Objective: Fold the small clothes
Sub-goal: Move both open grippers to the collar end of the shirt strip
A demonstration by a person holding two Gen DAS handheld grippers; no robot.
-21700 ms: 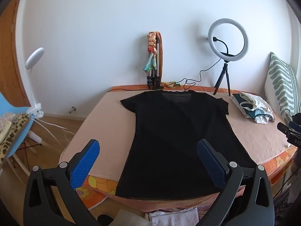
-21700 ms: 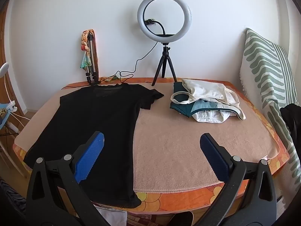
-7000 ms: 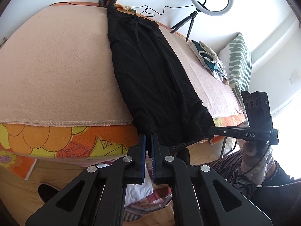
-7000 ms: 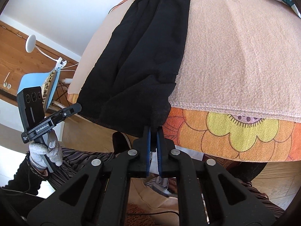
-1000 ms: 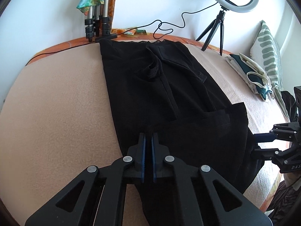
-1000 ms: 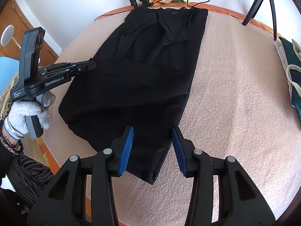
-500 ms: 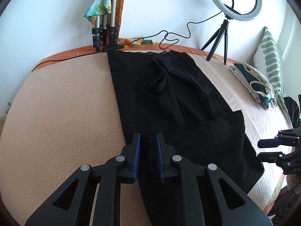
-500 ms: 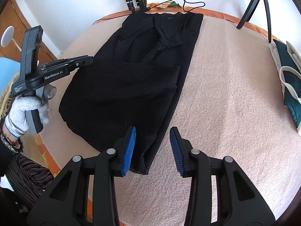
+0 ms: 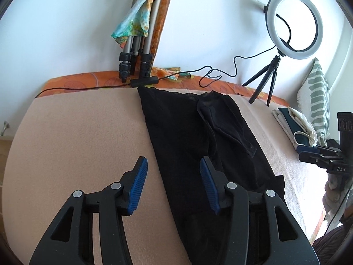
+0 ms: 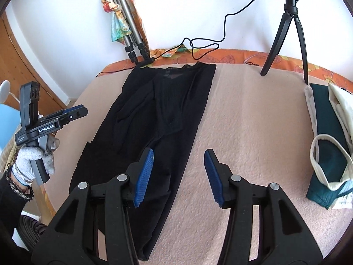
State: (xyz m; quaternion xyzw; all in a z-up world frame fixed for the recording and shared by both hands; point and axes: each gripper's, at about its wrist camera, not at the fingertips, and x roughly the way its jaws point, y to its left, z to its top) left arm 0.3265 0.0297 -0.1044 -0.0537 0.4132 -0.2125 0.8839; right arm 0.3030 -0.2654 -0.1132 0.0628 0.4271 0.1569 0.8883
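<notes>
Black shirt [image 9: 198,137] lies folded lengthwise mid-frame on table [image 9: 72,132]. Both tongs, left [image 9: 173,185] and right [image 10: 177,175], spread, empty. Only left view shows ring light [image 9: 294,21]; only right view, gloved hand [image 10: 30,156].

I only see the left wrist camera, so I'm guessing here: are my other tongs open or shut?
Observer: Open and empty. The right tongs straddle the right edge of the black T-shirt, above the pink blanket.
Operator: And what's holding my left tongs?
Observer: A hand in a grey knit glove, off to the blanket's left side.
</notes>
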